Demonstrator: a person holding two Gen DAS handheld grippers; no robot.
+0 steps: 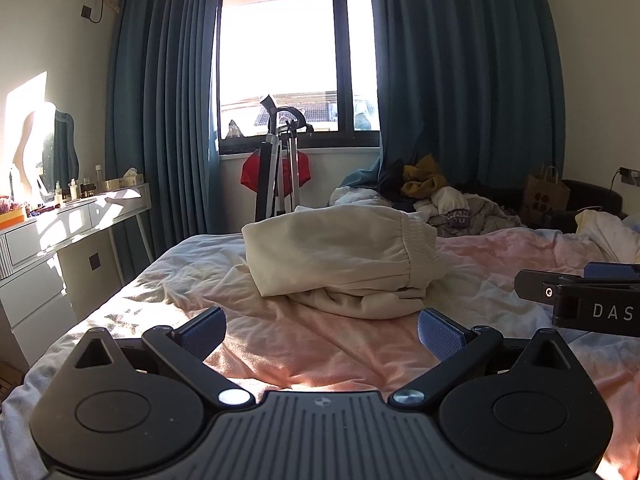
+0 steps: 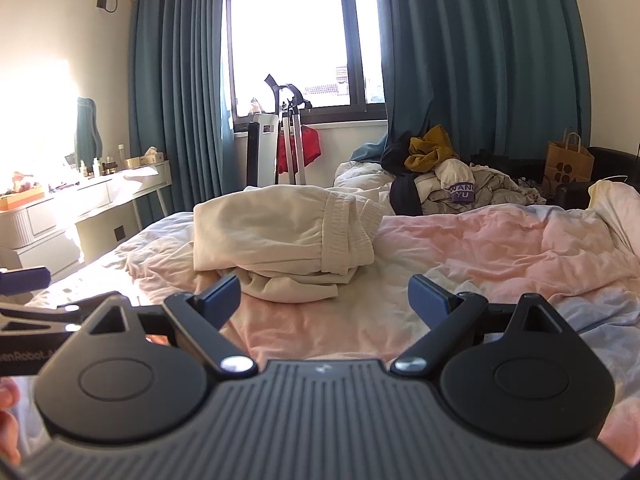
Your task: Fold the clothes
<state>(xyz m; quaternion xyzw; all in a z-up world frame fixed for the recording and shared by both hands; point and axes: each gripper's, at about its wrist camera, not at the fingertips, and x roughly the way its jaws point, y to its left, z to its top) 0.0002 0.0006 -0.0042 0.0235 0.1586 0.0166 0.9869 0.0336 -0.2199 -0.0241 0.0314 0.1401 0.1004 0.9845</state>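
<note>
Bedroom, pink bedsheet (image 1: 312,344). Folded cream pants (image 1: 340,256) lie mid-bed. Left gripper (image 1: 320,330) and right gripper (image 2: 324,300) hover short of them, jaws wide, empty.

A purple patch (image 2: 462,193) on a grey garment in the far clothes pile reads "WANG YU"; the right gripper (image 1: 592,304) shows "DAS" in white; the left gripper (image 2: 28,354) carries "enRobot", partly cut off
</note>
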